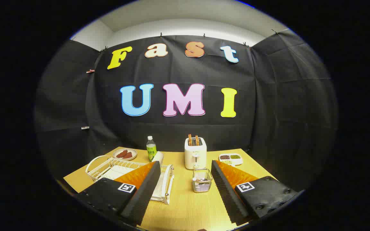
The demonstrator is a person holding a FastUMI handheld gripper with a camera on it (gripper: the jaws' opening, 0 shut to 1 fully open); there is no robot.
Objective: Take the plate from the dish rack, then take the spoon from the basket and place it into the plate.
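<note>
Hand-held gripper [185,170] hovers above desk [185,208], fingers spread wide, grasping nothing. White wire dish rack [114,168] at 10 o'clock behind the left finger; plate inside not clearly visible. Wire basket [202,180] at 12 o'clock between fingers, spoon unclear. Toaster [195,157] beyond it.

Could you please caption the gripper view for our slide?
Open gripper hangs above the table, dish rack beside one finger, wire basket between, toaster beyond.

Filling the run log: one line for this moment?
gripper open, holding nothing | dish rack behind left finger | basket between fingers, ahead
</note>
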